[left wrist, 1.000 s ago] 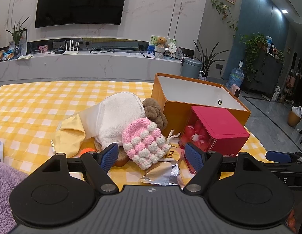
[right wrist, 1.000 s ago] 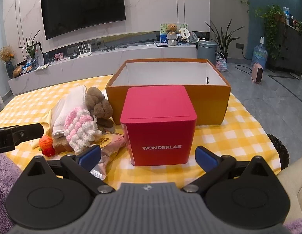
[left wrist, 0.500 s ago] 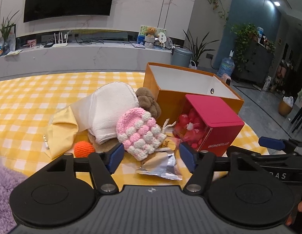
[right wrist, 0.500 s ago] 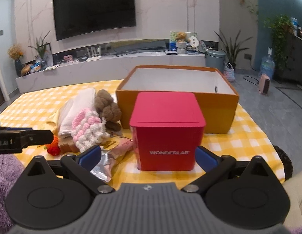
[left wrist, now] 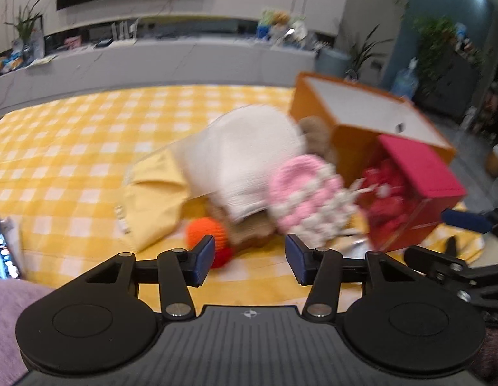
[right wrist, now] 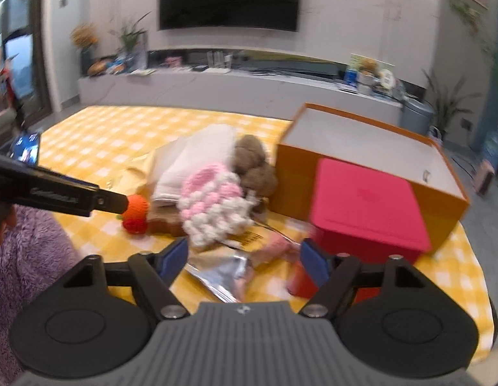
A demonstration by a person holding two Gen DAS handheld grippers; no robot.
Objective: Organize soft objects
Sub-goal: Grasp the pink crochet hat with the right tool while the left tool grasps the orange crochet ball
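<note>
A pile of soft things lies on the yellow checked cloth: a pink-and-white crochet hat [left wrist: 306, 189] [right wrist: 210, 202], a folded white towel [left wrist: 249, 160] [right wrist: 197, 157], a yellow cloth [left wrist: 152, 189], a brown plush toy [right wrist: 255, 164] and an orange crochet ball [left wrist: 205, 230] [right wrist: 137, 206]. An open orange box [left wrist: 352, 135] [right wrist: 371, 151] stands behind them. My left gripper [left wrist: 247, 259] is open and empty, just short of the ball. My right gripper [right wrist: 244, 255] is open and empty, above a silver foil packet [right wrist: 223, 273].
A red WONDERLAB box [left wrist: 416, 189] [right wrist: 368, 206] stands in front of the orange box. A phone [right wrist: 25, 146] lies at the left edge of the table. Purple fuzzy fabric [right wrist: 26, 257] is near the bottom left. A white TV bench runs behind the table.
Both grippers have swung left, so the pile sits more central in each view. The left gripper's jaws have narrowed somewhat. Both views are motion-blurred now.
</note>
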